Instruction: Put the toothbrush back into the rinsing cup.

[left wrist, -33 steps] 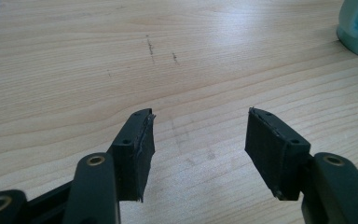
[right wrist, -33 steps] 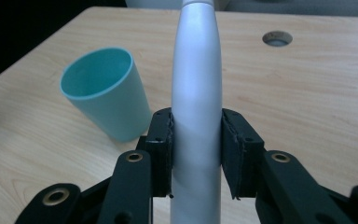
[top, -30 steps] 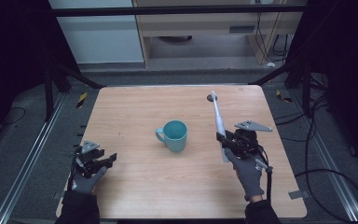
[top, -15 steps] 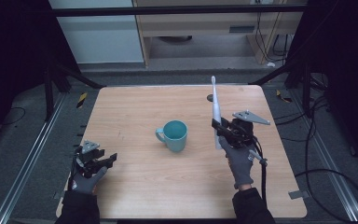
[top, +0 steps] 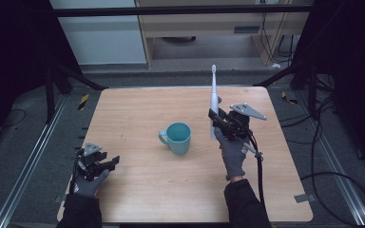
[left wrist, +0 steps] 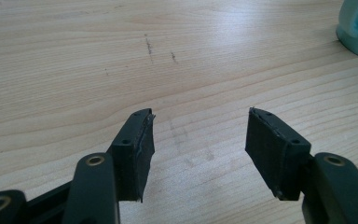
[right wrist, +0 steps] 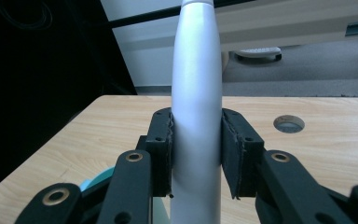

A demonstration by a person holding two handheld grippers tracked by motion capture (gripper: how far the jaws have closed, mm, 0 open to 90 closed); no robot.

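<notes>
The mug (top: 178,137) stands on the table (top: 138,107), near the middle of the frame. The toothbrush (top: 214,95) is upright just to the right of it, above the table. The left gripper (top: 105,163) is at the lower left, well apart.

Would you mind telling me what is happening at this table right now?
A person is working with two hand-held grippers at a light wooden table. The right gripper is clamped on the handle of a white electric toothbrush, holding it roughly upright just right of the teal ceramic mug in the middle of the table. The left gripper rests near the table's front left corner, its fingers apart with nothing between them.
</notes>
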